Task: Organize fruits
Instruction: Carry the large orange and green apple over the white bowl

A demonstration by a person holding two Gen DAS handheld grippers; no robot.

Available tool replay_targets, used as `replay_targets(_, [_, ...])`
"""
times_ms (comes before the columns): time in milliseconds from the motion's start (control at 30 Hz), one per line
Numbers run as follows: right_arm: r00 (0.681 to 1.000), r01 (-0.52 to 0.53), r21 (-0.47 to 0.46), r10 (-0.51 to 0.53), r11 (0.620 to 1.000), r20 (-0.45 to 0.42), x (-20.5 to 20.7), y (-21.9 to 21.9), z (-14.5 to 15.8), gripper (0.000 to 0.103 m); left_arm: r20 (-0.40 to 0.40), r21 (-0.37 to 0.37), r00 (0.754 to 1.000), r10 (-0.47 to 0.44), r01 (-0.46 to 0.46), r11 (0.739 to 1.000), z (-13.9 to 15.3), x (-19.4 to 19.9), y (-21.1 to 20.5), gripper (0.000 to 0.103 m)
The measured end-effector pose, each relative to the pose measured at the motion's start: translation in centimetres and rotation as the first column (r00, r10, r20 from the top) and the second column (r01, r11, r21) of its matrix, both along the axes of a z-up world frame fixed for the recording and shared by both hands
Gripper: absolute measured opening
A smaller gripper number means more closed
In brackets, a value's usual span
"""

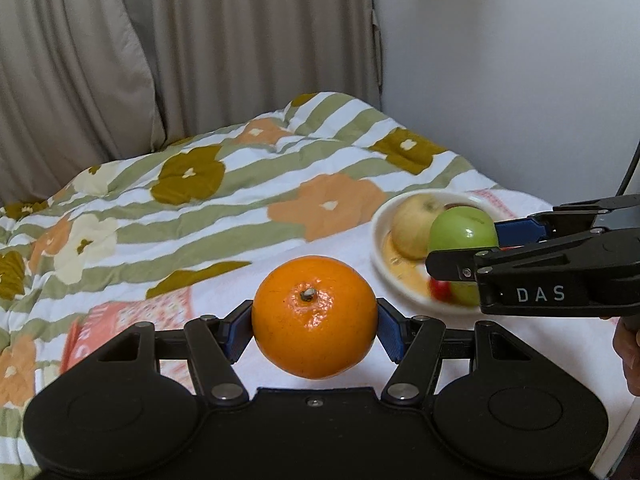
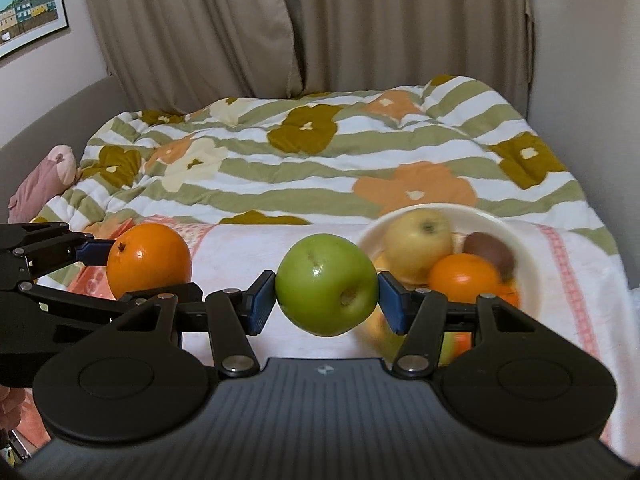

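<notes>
Left claw: the left claw (image 1: 315,326) is clamped on an orange (image 1: 315,317), blue pads pressed to both its sides, stem end facing the camera, lifted clear of the white cloth (image 1: 224,292).
Right claw: the right claw (image 2: 326,297) grips a green apple (image 2: 326,285) the same way, one pad on each flank, held in the air.
Side by side: in the right wrist view the orange sits left of the green apple; the two claws are near each other but apart.
Bowl: a white bowl (image 2: 520,248) stands on the cloth, to the right, just behind the green apple.
In the bowl: a yellow apple (image 2: 418,240), another orange fruit (image 2: 464,278) and a brown fruit (image 2: 490,252), all blurred; more fruit lies lower, hidden by the right claw.
Bed: a quilt (image 2: 320,168) with green stripes and big flowers covers the bed behind the cloth.
Beyond: beige curtains (image 2: 240,28) hang behind the bed; a pink soft thing (image 2: 44,180) lies at its left edge.
Wall: a framed picture (image 2: 28,4) hangs at upper left.
Person: part of a hand (image 1: 628,352) shows at the right edge of the left wrist view.
</notes>
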State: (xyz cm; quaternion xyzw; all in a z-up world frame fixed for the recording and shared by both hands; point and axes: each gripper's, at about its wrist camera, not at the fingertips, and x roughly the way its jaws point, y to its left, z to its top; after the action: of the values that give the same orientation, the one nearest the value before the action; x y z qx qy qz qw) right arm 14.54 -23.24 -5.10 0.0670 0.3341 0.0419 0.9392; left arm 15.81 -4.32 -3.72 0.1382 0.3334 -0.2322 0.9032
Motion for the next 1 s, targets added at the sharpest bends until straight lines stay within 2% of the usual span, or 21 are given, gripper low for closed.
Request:
replay_targets(233, [1.000,0.019,-0.003,-0.019,1.000,0.004,0.0,-5.8,0.2,0.070,-0.014,-0.009,1.000,-0.007,0.007,1.000,-0.2,0.7,-5.1,0.067])
replay_targets(533, [1.000,0.010,-0.008,-0.010,1.000,-0.009,2.0,-12.0,-0.8,0.070,-0.060,-0.013,0.998,0.030,-0.030,0.999,-2.3,3.1,-10.3,0.067])
replay_targets(1000, [0.998,-0.058,0.012,0.058,0.998,-0.012,6.2,-15.1,-2.5,0.070,-0.123,0.046,0.987,0.108,-0.103,0.994,-5.8,6.7,-13.2,0.067])
